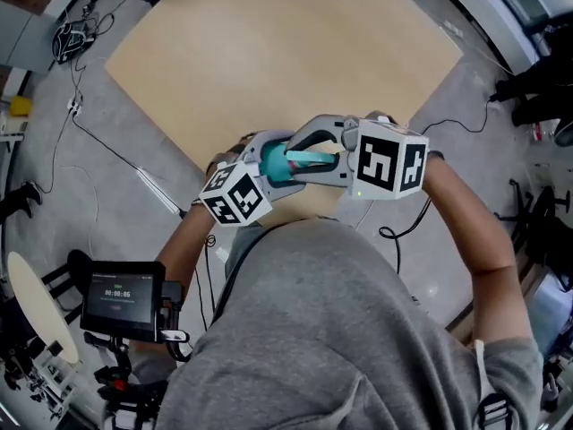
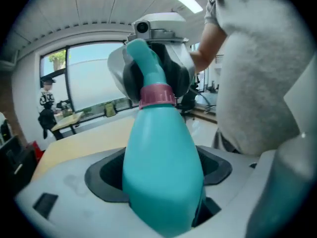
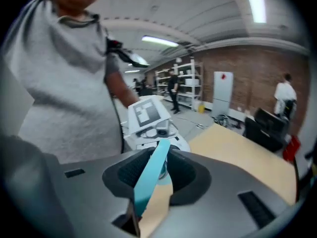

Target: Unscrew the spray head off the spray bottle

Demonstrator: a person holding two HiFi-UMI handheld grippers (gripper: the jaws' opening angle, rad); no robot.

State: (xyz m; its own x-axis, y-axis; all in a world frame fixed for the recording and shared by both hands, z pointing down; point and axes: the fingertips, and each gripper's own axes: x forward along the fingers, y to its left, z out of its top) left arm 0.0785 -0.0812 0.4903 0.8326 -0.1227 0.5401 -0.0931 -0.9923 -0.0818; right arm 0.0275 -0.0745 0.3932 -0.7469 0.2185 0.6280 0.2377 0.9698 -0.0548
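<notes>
- left tongs (image 2: 163, 175) pinch spray bottle (image 2: 159, 143) body, behind the pink collar (image 2: 157, 94).
- right tongs (image 3: 154, 175) pinch spray head (image 3: 159, 157) beyond that collar; we twist about the bottle's long axis.

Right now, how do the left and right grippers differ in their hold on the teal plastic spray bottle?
The left gripper clamps the wide body of the teal plastic spray bottle, jaws far apart; the right gripper clamps its thin teal spray head, jaws narrow. Left grips below the pink collar, right above. Both grip one bottle.
</notes>
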